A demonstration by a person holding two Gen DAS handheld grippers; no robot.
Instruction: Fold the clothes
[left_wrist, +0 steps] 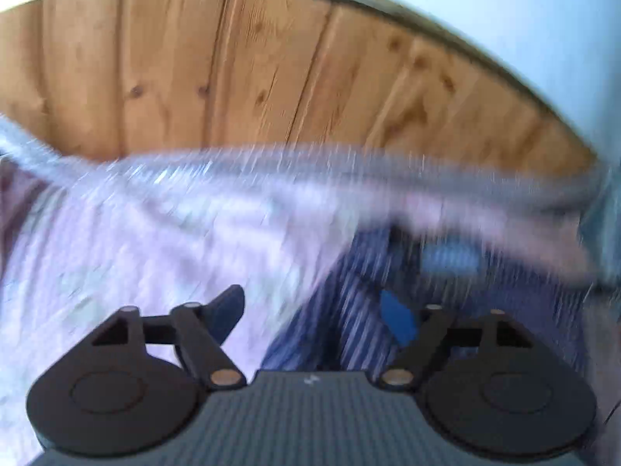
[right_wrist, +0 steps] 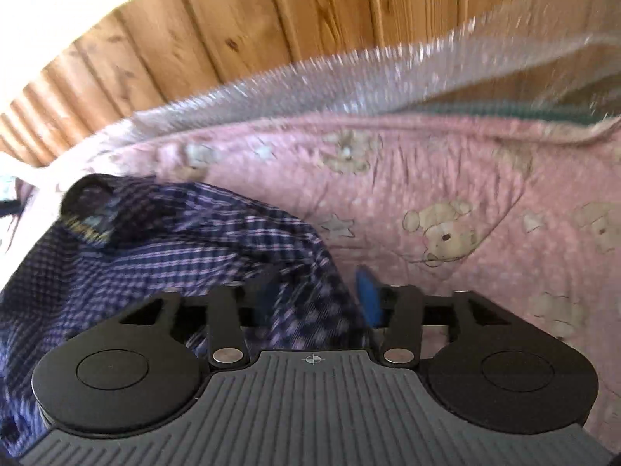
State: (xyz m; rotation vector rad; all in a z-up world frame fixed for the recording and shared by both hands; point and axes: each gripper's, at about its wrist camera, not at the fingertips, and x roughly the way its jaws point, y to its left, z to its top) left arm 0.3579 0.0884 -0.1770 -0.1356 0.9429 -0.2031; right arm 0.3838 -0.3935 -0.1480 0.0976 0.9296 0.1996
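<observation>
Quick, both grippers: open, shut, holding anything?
Left gripper: jaws apart, blue-and-white plaid shirt between them; view blurred, grip cannot be told.
Right gripper: jaws apart, shirt cloth between them, pads not pressing.

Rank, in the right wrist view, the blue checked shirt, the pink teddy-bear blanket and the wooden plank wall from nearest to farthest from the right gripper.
1. Blue checked shirt: lying between the fingers of the right gripper, spreading left.
2. Pink teddy-bear blanket: beyond the fingertips, ahead and right.
3. Wooden plank wall: farthest, across the top, behind the blanket.
</observation>
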